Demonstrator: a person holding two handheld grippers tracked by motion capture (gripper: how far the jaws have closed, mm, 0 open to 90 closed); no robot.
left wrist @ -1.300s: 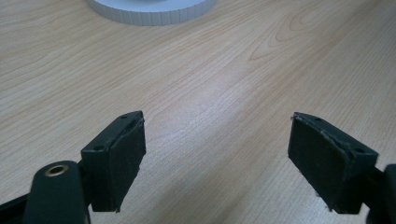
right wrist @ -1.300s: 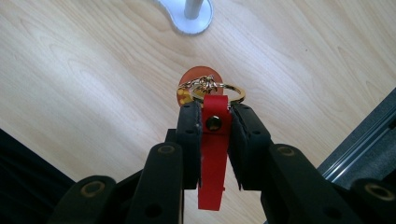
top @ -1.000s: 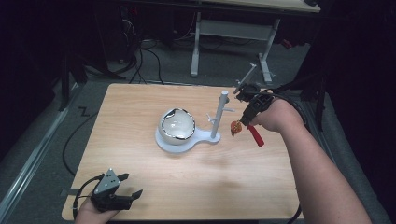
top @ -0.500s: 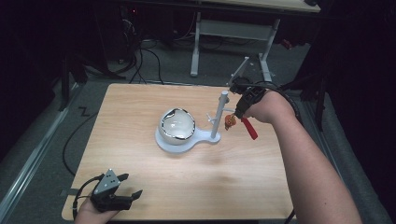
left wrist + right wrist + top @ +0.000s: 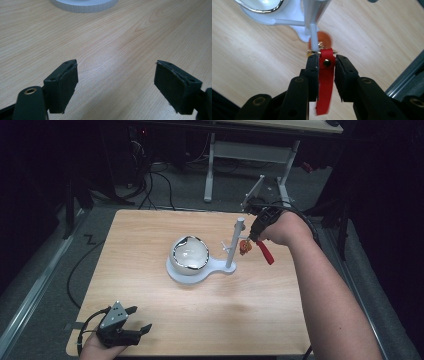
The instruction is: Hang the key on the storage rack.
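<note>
Right claw (image 5: pixel 325 62) pinching a red strap (image 5: pixel 324 85) with a ring and an orange ball (image 5: pixel 324 38) at its tip, right up against a thin peg (image 5: pixel 313 35) on the white stand (image 5: pixel 231 245). Strap's length running straight along the claw, toward the peg (ring looks close to hooking on). Left claw (image 5: pixel 115 85) spread wide, holding nothing, low over the counter (image 5: pixel 150 235), well apart from the stand.

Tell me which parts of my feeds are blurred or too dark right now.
Right gripper view: the red strap is sharp at its rivet, but the orange charm and white stand blur. High view: surroundings are nearly black, the table well lit. Left gripper view: sharp, soft sheen.
</note>
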